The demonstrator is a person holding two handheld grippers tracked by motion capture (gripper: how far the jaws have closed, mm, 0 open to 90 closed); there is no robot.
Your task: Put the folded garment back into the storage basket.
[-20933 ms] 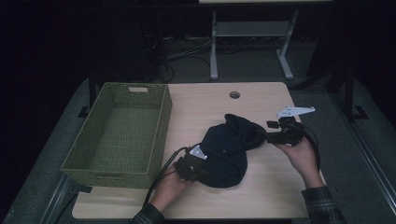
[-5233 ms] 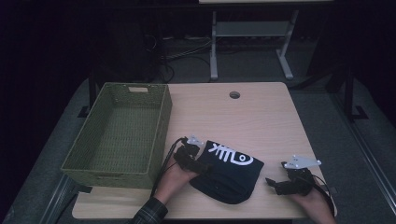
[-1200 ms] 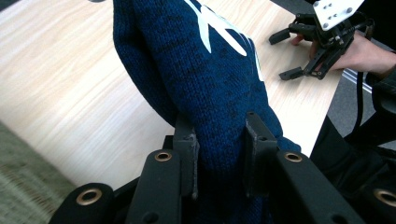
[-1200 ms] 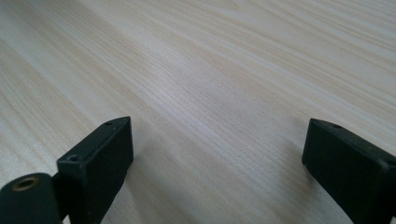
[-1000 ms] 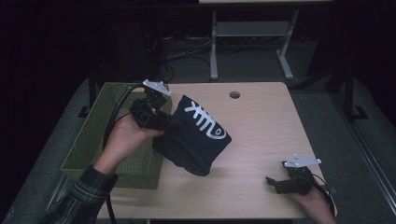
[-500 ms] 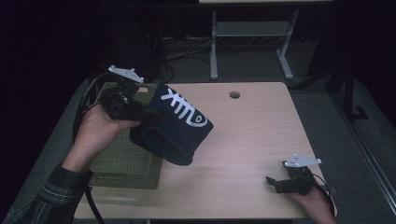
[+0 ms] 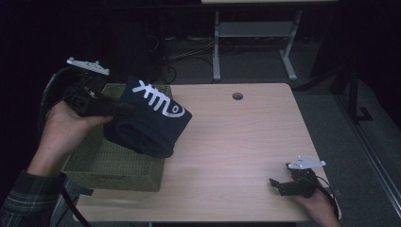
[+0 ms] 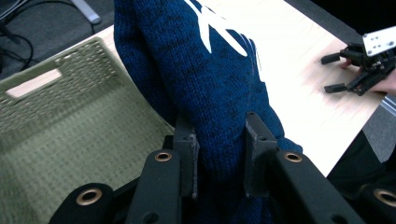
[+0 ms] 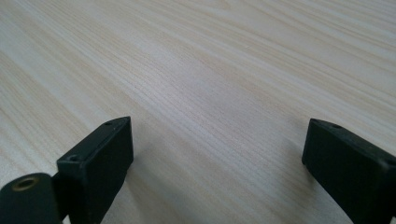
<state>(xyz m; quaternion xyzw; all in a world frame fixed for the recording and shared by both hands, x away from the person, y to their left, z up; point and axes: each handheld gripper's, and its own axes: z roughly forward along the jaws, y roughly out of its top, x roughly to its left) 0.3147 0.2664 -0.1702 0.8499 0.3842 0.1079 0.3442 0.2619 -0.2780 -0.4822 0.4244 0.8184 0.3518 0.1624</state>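
A folded dark blue knit garment point(image 7: 151, 120) with a white pattern hangs in the air over the right side of the green woven basket point(image 7: 101, 163). My left gripper point(image 7: 116, 108) is shut on a thick fold of it; in the left gripper view both pads press the blue garment point(image 8: 210, 93) from either side, with my left gripper point(image 8: 219, 156) above the basket point(image 8: 56, 121). My right gripper point(image 7: 279, 185) rests low on the table's front right, open, with bare wood between its jaws point(image 9: 215, 149).
The light wooden table point(image 7: 236, 142) has a round cable hole point(image 7: 237, 96) near its far edge. A metal desk frame point(image 7: 250, 33) and cables stand on the dark floor beyond. The basket takes up the table's left side.
My left hand has carried the garment left and upward, from beside the basket to over it. The right gripper has kept still.
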